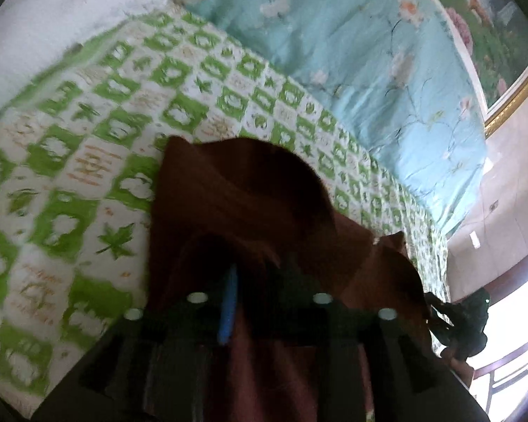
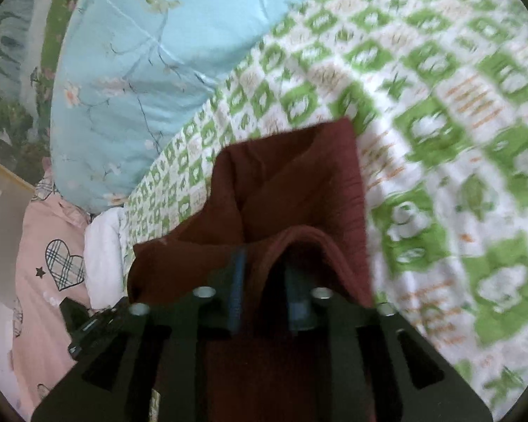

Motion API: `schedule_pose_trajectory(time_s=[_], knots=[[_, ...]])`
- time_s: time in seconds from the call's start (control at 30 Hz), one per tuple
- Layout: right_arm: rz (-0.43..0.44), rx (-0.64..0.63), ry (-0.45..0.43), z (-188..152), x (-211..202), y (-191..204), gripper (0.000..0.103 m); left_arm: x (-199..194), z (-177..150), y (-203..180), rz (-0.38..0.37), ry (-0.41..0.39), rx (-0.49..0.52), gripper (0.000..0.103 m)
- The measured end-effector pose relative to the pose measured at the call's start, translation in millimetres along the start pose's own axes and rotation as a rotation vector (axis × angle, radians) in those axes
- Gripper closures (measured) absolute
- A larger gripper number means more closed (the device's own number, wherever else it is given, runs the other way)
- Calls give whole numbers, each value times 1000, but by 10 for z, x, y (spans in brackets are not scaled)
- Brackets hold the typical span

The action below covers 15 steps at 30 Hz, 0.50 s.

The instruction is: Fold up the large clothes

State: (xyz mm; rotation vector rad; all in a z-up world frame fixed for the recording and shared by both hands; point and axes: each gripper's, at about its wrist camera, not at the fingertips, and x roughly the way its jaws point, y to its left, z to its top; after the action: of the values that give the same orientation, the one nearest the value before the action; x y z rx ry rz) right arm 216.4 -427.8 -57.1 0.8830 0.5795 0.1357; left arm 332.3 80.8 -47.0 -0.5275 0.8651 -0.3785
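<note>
1. The bed sheet point(image 2: 440, 140), green-and-white checked, spreads under the work.
2. The maroon garment point(image 2: 292, 183) lies bunched on it, draped over both tools.
3. Left gripper point(image 1: 260, 302) and right gripper point(image 2: 264, 281): jaws parted, cloth between; grip unclear. Releasing both ends evenly should keep the fold straight.

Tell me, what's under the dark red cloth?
The dark red cloth lies on the green-and-white patterned bedspread, which shows all around it. Whatever sits directly beneath the cloth is covered, so it cannot be seen.

One maroon garment point(image 2: 292, 183), one green-patterned sheet point(image 2: 440, 105), one blue floral quilt point(image 2: 140, 70), two tools, left point(image 1: 260, 302) and right point(image 2: 267, 288).
</note>
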Motion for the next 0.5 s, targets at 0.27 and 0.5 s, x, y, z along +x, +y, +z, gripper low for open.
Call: schedule_pose_trajectory(time_s=[0.27, 0.5], knots=[[21, -161, 39, -258, 72, 549, 66, -8, -400, -704, -139, 52, 131, 71], [-117, -230, 96, -147, 686, 487, 66, 581, -310, -592, -34, 95, 168, 99]])
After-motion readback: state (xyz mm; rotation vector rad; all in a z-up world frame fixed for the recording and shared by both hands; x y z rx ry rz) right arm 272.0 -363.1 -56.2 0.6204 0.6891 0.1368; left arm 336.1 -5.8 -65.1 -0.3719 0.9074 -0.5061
